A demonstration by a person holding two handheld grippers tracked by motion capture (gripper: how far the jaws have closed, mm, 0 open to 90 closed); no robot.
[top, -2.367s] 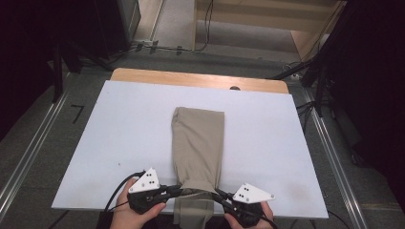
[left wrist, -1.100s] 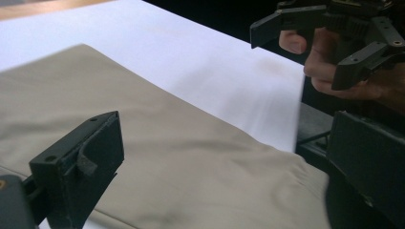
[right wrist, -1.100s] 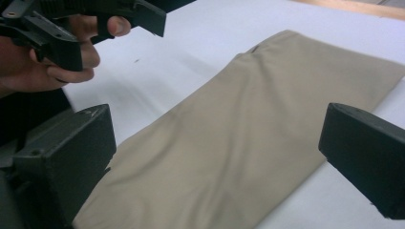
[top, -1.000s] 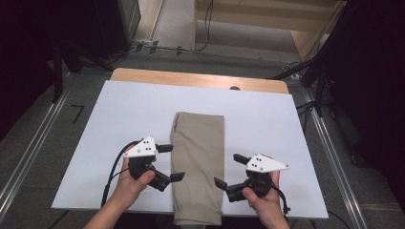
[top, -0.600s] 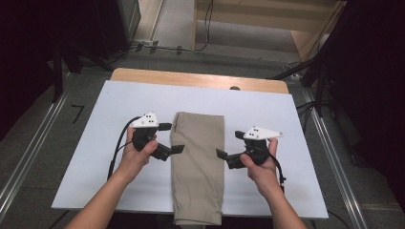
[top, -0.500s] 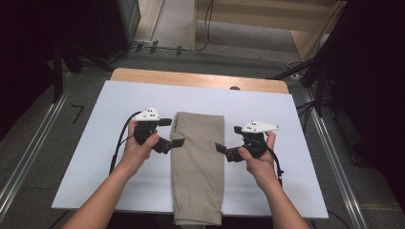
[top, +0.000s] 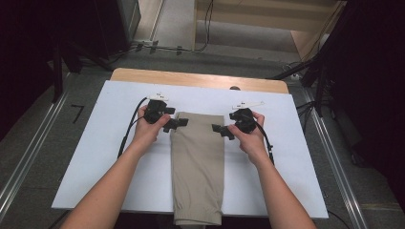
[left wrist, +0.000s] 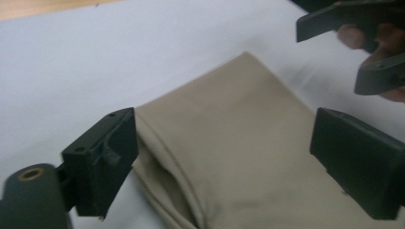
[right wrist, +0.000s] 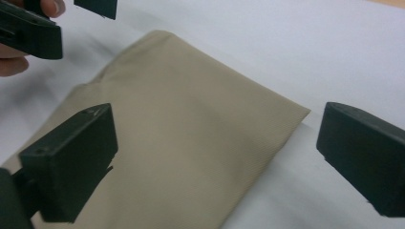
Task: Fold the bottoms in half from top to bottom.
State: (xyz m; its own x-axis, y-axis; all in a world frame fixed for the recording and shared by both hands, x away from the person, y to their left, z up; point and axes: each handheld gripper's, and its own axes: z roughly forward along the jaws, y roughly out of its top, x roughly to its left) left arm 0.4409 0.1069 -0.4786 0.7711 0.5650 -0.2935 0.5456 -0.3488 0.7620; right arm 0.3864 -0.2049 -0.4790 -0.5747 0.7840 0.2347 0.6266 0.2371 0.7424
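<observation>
Folded khaki trousers [top: 198, 162] at centre frame, far corners about to be gripped.

Soft, light, limp cloth, likely to sag and slide on the white board [top: 86, 157]; best taken at both upper corners through all layers. Left gripper [top: 177, 124] has just been closing slightly, its jaws wide and bracketing the upper-left corner (nothing pinched); right gripper [top: 220, 130] gapes empty at the upper-right corner. No containers present.

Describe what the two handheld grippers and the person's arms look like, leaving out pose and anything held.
Both the left gripper and the right gripper are black, each with two blocky, flat-faced fingers and a pale three-cornered plate on top. A black cable trails from the left one along the forearm; another runs from the right. The forearms are bare, with no sleeves in the high view.
</observation>
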